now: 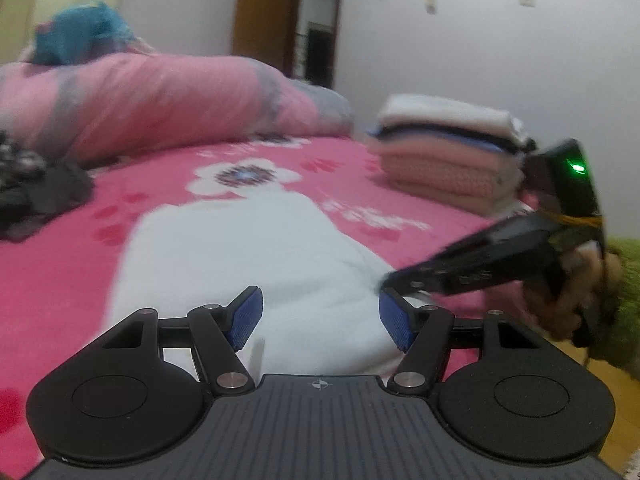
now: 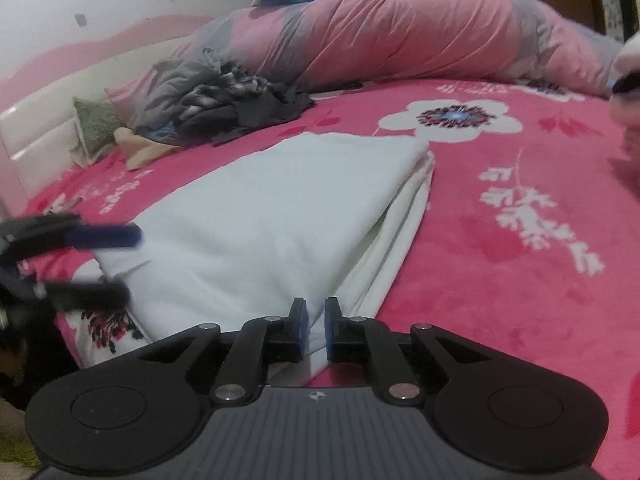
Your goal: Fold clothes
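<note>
- The folded white garment [image 2: 280, 216] lies flat on the pink flowered blanket [image 2: 500, 208], a long strip running away from both tongs toward the rolled pink quilt [image 2: 400, 28].
- The right gripper [image 2: 316, 330] sits at the garment's near corner, its blue pads a narrow slit apart. A thin point of white cloth runs up through that slit; whether the pads press on it I cannot tell.
- From that gripper, the bulk of the garment spreads toward 11 o'clock, its layered edges fanning out toward 1 o'clock.
- The left gripper [image 1: 322, 318] stands wide, nothing between its pads, with the garment's near end straight ahead at 12 o'clock and under the gap.
- In the left view the right gripper comes in from 3 o'clock, a hand [image 1: 572, 288] behind it, its tip at the garment's right edge.
- A stack of folded clothes [image 1: 448, 148] waits at 1 o'clock, well apart from the garment.
- A heap of dark unfolded clothes [image 2: 224, 104] lies at 11 o'clock, near the quilt.
</note>
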Tool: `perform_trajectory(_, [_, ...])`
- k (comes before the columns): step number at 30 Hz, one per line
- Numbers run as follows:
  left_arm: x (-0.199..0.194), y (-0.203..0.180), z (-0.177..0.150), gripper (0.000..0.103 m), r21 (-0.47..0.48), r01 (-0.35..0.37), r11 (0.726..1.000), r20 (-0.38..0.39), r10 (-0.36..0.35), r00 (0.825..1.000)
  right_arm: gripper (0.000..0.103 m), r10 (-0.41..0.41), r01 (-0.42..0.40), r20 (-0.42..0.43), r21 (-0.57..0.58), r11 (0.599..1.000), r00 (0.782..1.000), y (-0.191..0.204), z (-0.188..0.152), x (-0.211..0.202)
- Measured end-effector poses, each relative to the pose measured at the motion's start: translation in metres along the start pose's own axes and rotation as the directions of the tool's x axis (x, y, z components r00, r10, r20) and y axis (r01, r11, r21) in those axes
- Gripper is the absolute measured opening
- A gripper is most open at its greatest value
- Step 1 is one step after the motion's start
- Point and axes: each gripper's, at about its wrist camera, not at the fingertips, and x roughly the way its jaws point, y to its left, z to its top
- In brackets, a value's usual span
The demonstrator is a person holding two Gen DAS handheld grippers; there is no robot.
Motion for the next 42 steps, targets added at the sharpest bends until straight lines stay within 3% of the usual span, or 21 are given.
perform_trajectory(7, [0.013,0.033,-0.013,0.06,-0.065,-0.146,0.987,-0.113,0.138,0.984,0.01,0.003,0.001,0.135,-0.028,1.0,0.991,0.032,0.021,-0.015])
perform_trajectory(9, [0.018,0.037,-0.025,0.061,-0.077,-0.152,0.985,-0.134,0.14,0.981,0.011,0.007,-0.004,0.101,-0.03,1.0,0.995,0.035,0.014,-0.001])
perform_trajectory(11, [0.017,0.038,-0.031,0.061,-0.073,-0.139,0.988,-0.105,0.131,0.986,0.015,0.013,-0.013,0.046,-0.012,1.0,0.999,0.032,0.001,0.014])
perform_trajectory(15, [0.017,0.037,-0.038,0.062,-0.038,-0.132,0.991,-0.061,0.13,0.99,0.017,0.014,-0.02,0.073,0.075,0.997,0.997,0.023,-0.014,0.014])
perform_trajectory(22, [0.007,0.036,-0.044,0.063,-0.03,-0.117,0.993,-0.016,0.116,0.993,0.019,-0.037,0.033,0.055,0.077,0.996,0.998,0.034,-0.01,0.016])
perform_trajectory(25, [-0.007,0.042,-0.035,0.063,-0.066,-0.091,0.994,-0.021,0.09,0.996,0.034,0.002,-0.009,0.034,0.191,0.982,0.999,0.023,0.003,0.009])
perform_trajectory(26, [-0.012,0.044,-0.031,0.063,-0.081,-0.084,0.993,-0.014,0.083,0.996,0.043,0.012,-0.023,0.051,0.228,0.973,0.999,0.018,0.007,0.006])
perform_trajectory(31, [-0.017,0.067,0.001,0.066,-0.167,-0.094,0.981,0.003,0.096,0.995,0.044,0.066,-0.125,0.151,0.418,0.9,0.986,-0.018,0.025,-0.004])
perform_trajectory(32, [-0.012,0.073,0.007,0.066,-0.179,-0.111,0.978,-0.012,0.11,0.994,0.05,0.071,-0.134,0.15,0.46,0.878,0.986,-0.027,0.028,-0.002])
perform_trajectory(33, [-0.005,0.079,0.012,0.066,-0.187,-0.132,0.973,-0.044,0.127,0.991,0.063,0.067,-0.127,0.136,0.5,0.857,0.988,-0.037,0.031,0.002])
perform_trajectory(35, [0.017,0.097,0.02,0.066,-0.223,-0.203,0.953,-0.144,0.174,0.974,0.074,0.054,-0.104,0.104,0.573,0.813,0.993,-0.056,0.032,0.008])
perform_trajectory(39, [0.056,0.14,0.027,0.067,-0.362,-0.232,0.903,-0.304,0.12,0.945,0.074,0.072,-0.103,0.074,0.674,0.731,0.995,-0.089,0.027,0.016])
perform_trajectory(42, [0.074,0.153,0.034,0.067,-0.408,-0.213,0.888,-0.325,0.077,0.943,0.076,0.093,-0.093,0.038,0.702,0.706,0.995,-0.102,0.026,0.027])
